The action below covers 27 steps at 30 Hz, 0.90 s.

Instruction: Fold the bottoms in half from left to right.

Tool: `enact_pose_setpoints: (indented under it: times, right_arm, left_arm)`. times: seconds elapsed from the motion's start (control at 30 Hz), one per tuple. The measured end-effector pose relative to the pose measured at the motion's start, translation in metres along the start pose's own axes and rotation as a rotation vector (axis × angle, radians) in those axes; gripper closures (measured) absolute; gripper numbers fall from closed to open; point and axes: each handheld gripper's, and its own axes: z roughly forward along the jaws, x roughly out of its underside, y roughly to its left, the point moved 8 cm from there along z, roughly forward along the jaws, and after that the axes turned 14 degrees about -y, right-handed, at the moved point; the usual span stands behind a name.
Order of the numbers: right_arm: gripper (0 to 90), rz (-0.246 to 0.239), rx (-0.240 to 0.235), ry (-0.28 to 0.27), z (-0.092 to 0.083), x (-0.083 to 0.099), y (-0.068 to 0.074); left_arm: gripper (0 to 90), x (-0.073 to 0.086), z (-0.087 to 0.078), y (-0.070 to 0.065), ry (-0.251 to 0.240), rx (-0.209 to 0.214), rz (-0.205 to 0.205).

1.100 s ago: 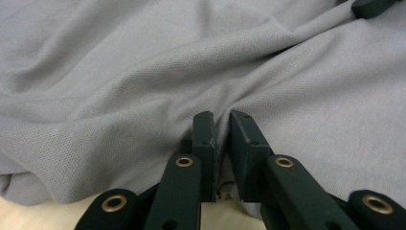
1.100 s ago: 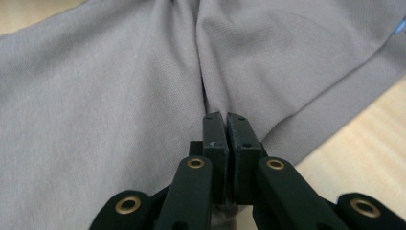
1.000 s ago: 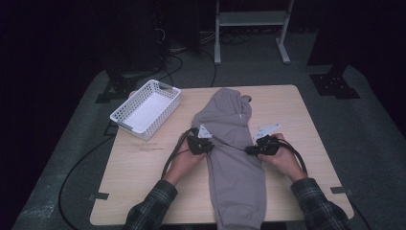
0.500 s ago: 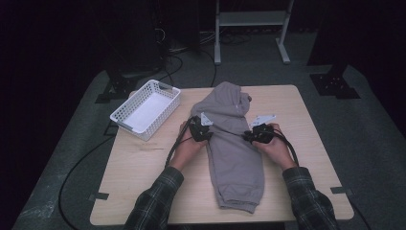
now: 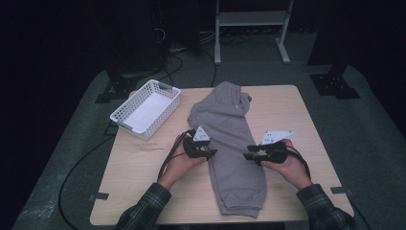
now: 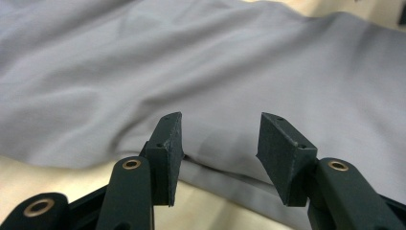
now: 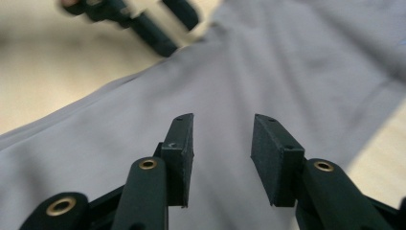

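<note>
A grey garment [image 5: 230, 139] lies folded into a long strip down the middle of the wooden table [image 5: 139, 187]. My left gripper [image 5: 213, 152] sits at the strip's left edge and my right gripper [image 5: 246, 155] at its right edge, both pointing inward. In the left gripper view the jaws [image 6: 218, 122] stand apart over the cloth's folded edge [image 6: 191, 62]. In the right gripper view the jaws [image 7: 222, 120] also stand apart above the grey cloth [image 7: 287, 62], with the other gripper [image 7: 143, 19] blurred beyond. Both pairs of jaws have just been opening, with nothing between them.
A white slatted basket [image 5: 146, 108] stands empty at the table's back left corner. Black cables trail from both grippers across the table toward the person. A metal stand [image 5: 251, 28] is on the dark floor behind the table.
Both grippers pushed away from the person with the garment, let go of it, and drew back. The garment now lies a little farther from the near edge.
</note>
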Motion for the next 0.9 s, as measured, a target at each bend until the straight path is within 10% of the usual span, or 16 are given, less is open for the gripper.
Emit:
enact_pose_setpoints:
  times: [0.17,0.4,0.63,0.9]
  right_arm:
    - [53.8,-0.034,-0.100,0.038,-0.015,0.018,0.037]
    - [52.6,-0.060,-0.134,0.146,-0.023,0.050,0.053]
    - [73.6,-0.091,-0.108,0.151,-0.012,0.048,0.050]
    - [77.1,-0.074,-0.041,0.121,0.012,0.039,0.028]
  left_arm:
    - [47.6,0.003,-0.013,-0.031,-0.006,0.068,0.018]
    - [42.7,0.016,-0.017,-0.076,0.021,0.211,0.073]
    - [41.2,0.014,-0.018,-0.082,0.024,0.217,0.098]
    - [38.2,0.000,-0.035,-0.087,-0.042,0.246,0.078]
